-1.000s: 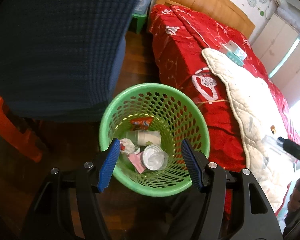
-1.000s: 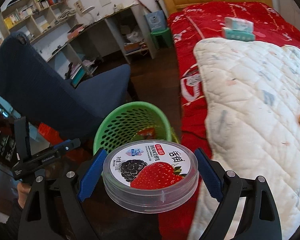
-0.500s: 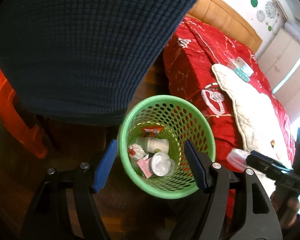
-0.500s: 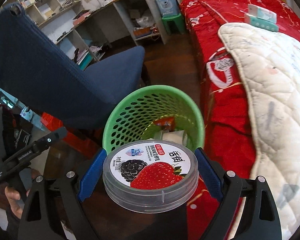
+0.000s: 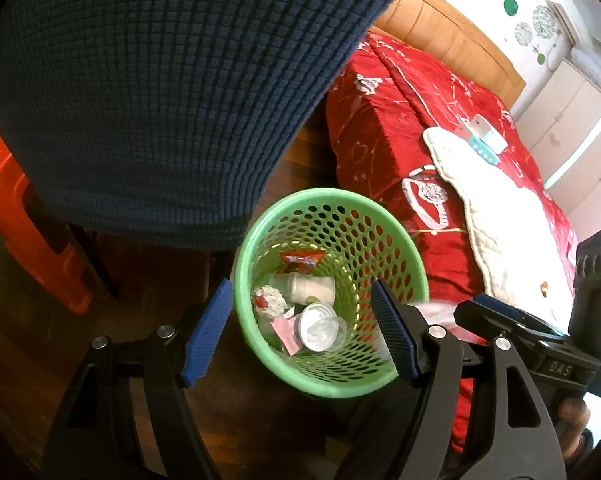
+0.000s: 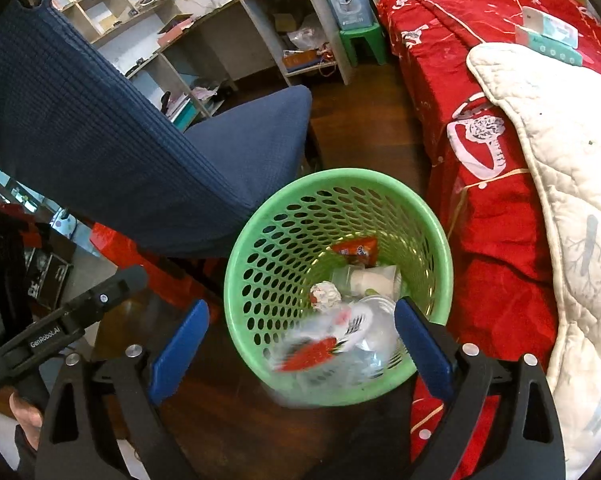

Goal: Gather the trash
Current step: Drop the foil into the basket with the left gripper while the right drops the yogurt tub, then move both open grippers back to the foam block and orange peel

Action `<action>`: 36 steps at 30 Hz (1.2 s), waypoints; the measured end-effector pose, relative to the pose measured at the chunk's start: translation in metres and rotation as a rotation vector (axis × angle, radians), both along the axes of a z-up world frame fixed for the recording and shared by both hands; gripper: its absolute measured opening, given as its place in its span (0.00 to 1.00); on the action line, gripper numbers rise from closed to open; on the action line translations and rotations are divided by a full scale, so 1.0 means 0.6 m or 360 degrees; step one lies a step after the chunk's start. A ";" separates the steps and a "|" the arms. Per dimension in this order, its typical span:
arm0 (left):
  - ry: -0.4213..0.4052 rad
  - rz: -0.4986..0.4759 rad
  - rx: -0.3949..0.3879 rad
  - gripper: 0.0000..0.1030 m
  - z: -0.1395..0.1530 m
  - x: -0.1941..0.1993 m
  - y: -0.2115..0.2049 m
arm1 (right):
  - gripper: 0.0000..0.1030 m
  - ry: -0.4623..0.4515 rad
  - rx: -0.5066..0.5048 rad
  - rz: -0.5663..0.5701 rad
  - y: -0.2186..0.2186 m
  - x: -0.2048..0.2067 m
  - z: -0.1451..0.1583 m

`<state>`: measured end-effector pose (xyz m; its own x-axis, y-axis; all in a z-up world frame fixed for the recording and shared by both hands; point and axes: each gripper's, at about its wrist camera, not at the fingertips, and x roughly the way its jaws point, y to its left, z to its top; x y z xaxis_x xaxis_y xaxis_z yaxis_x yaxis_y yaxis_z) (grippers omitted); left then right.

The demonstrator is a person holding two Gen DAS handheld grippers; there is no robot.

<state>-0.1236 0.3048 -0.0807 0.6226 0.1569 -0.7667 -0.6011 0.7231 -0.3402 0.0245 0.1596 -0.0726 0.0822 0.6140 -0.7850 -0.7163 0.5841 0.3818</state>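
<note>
A green perforated trash basket [image 6: 260, 280] stands on the dark wood floor between a blue chair and the bed; it also shows in the left wrist view [image 5: 256, 232]. It holds a paper cup, a crumpled wrapper, a red snack packet and a clear lid. A clear round yogurt container with a strawberry label [image 6: 324, 350] is blurred, falling into the basket between the fingers of my right gripper [image 6: 300, 352], which is open above the basket's near rim. My left gripper [image 5: 300, 332] is open and empty over the basket.
A blue chair [image 6: 120, 140] stands left of the basket. The bed with a red cover [image 6: 492, 112] and a white quilt [image 6: 560, 160] is on the right, with a tissue pack [image 6: 548, 36] on it. An orange stool [image 5: 16, 200] sits by the chair. Desk shelves [image 6: 220, 32] are behind.
My right gripper has opened and let go of the yogurt container, which now drops into the basket. Both grippers have moved closer over the basket.
</note>
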 end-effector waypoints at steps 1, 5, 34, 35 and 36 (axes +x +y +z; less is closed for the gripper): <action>-0.0001 -0.0007 -0.0001 0.69 0.001 0.003 -0.002 | 0.88 -0.0003 0.0002 -0.0004 -0.001 0.000 0.001; -0.0007 -0.0038 0.0001 0.71 0.004 0.013 -0.014 | 0.88 -0.0004 0.0023 -0.0038 -0.025 0.007 0.007; 0.0042 -0.0516 0.0053 0.74 0.021 0.169 -0.193 | 0.90 -0.0253 -0.0189 -0.0805 -0.437 0.135 0.048; 0.0044 -0.0535 0.0054 0.74 0.022 0.176 -0.200 | 0.90 -0.0252 -0.0197 -0.0842 -0.453 0.144 0.047; 0.0050 -0.0550 0.0059 0.74 0.022 0.183 -0.208 | 0.90 -0.0254 -0.0207 -0.0883 -0.472 0.153 0.047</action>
